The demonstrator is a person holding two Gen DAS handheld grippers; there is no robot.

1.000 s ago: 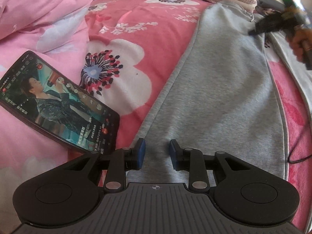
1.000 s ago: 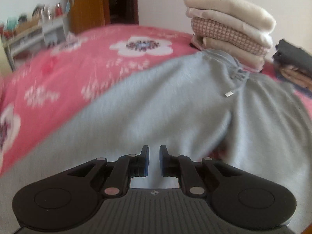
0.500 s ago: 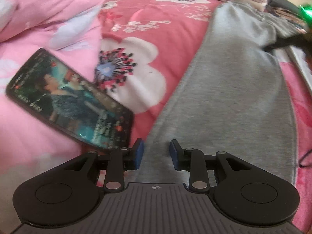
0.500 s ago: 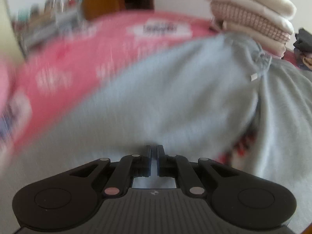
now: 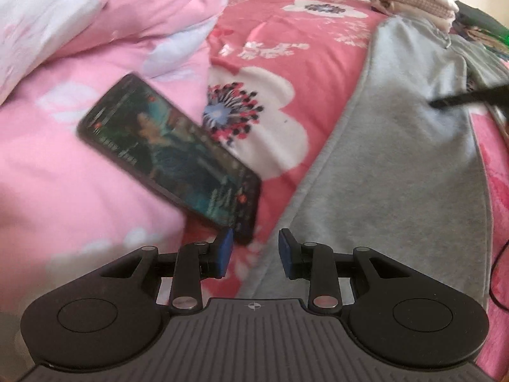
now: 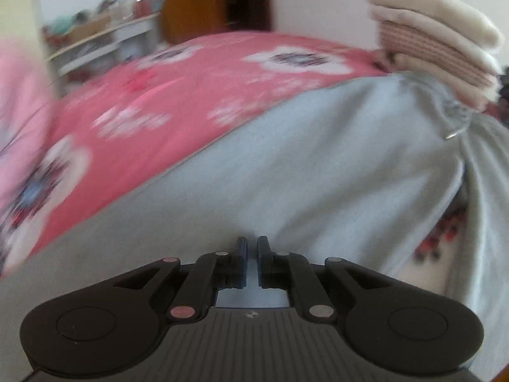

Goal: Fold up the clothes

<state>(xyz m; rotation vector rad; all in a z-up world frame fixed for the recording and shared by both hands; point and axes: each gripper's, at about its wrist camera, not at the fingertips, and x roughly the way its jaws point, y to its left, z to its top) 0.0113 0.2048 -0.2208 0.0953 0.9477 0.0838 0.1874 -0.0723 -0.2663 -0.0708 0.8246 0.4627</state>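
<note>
Grey trousers point(image 5: 397, 175) lie lengthwise on the flowered red bedsheet point(image 5: 286, 47), waistband at the far end. My left gripper point(image 5: 254, 251) is open above the near left edge of a trouser leg, with nothing pinched; its left finger sits by the phone's corner. In the right wrist view my right gripper point(image 6: 252, 261) is shut on a pinch of the grey trousers point(image 6: 302, 165), and the leg's right edge is raised off the sheet. The right gripper's dark tip point(image 5: 458, 98) also shows at the far right of the left wrist view, on the trousers.
A lit phone point(image 5: 168, 159) lies on the pink quilt point(image 5: 95, 31) to the left. A stack of folded clothes point(image 6: 439, 47) stands by the waistband at the bed's far end. A dark cable point(image 5: 496, 286) hangs at the right edge. A shelf point(image 6: 105, 41) stands beyond the bed.
The right gripper's jaws closed on the grey fabric and it travelled across the trousers. The left gripper shifted sideways towards the phone, jaws unchanged.
</note>
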